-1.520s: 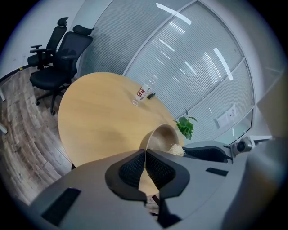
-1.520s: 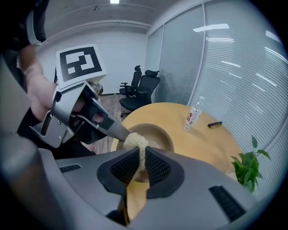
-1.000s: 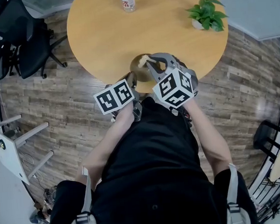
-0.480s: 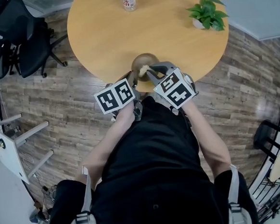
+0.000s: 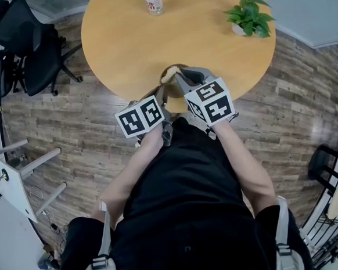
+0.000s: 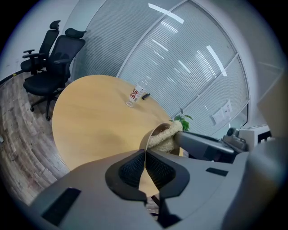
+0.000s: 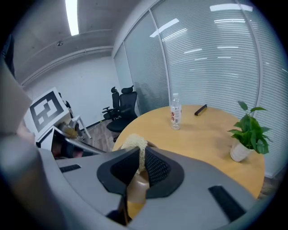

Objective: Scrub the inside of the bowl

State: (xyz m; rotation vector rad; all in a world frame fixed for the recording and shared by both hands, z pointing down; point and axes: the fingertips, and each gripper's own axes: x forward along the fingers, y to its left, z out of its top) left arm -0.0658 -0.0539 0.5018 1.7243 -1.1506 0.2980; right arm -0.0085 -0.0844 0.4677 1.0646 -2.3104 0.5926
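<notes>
The left gripper (image 6: pixel 145 156) was pinched on the thin rim of the brown rounded bowl (image 6: pixel 148 134), which sat at the near edge of the round wooden table (image 6: pixel 94 117). The right gripper (image 7: pixel 140 158), clamped on the pale fibrous scrubbing pad (image 7: pixel 135 144), had rolled and drawn the pad from deep in the bowl back up towards its rim (one stroke, seemingly). Scrubbing looked well under way.

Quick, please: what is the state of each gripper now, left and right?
Left gripper: closed on the rim of the bowl.
Right gripper: closed on the scrubbing pad.
</notes>
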